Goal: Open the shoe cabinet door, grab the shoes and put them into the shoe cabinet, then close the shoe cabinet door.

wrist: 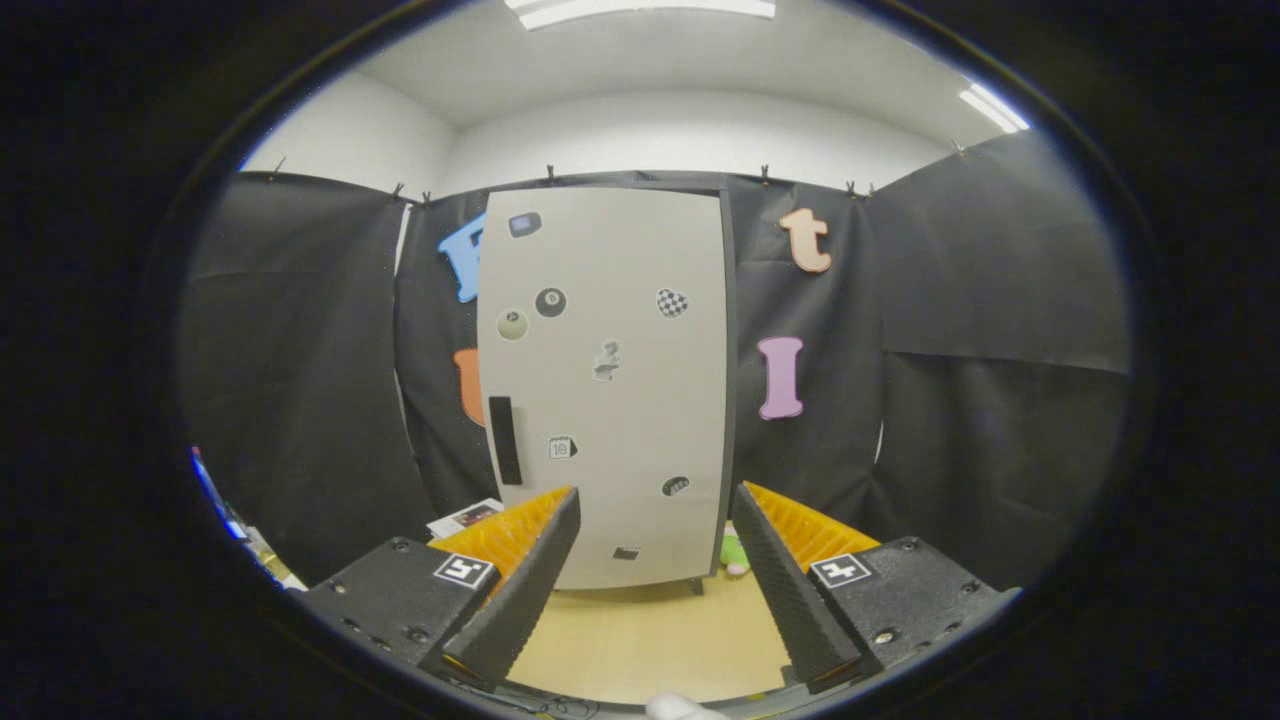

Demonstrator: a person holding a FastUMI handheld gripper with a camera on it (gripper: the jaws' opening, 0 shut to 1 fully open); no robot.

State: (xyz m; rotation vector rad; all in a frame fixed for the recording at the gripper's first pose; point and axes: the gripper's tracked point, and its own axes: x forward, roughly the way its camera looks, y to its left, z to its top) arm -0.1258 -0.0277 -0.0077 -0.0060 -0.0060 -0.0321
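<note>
While your tongs (655,535) hang spread and empty, the shut cabinet door (610,380) looks stiff and light; its dark handle (504,440) offers purchase.

A pale wood-toned floor (650,640) carries everything here. The shoe cabinet (610,390) stands upright on it, well beyond the gripper (655,535), resting on short dark feet that lift its lower edge just off the boards. Its light grey door faces forward, shut flush, dotted with small stickers, with a dark vertical handle (503,440) near its left edge. Beside the cabinet's lower right corner a small green thing (735,553) lies on the floor, too hidden to identify. To the cabinet's lower left, some printed paper (466,517) lies low down, part-hidden by a finger. The jaws stand spread apart over bare floor, holding nothing.
</note>
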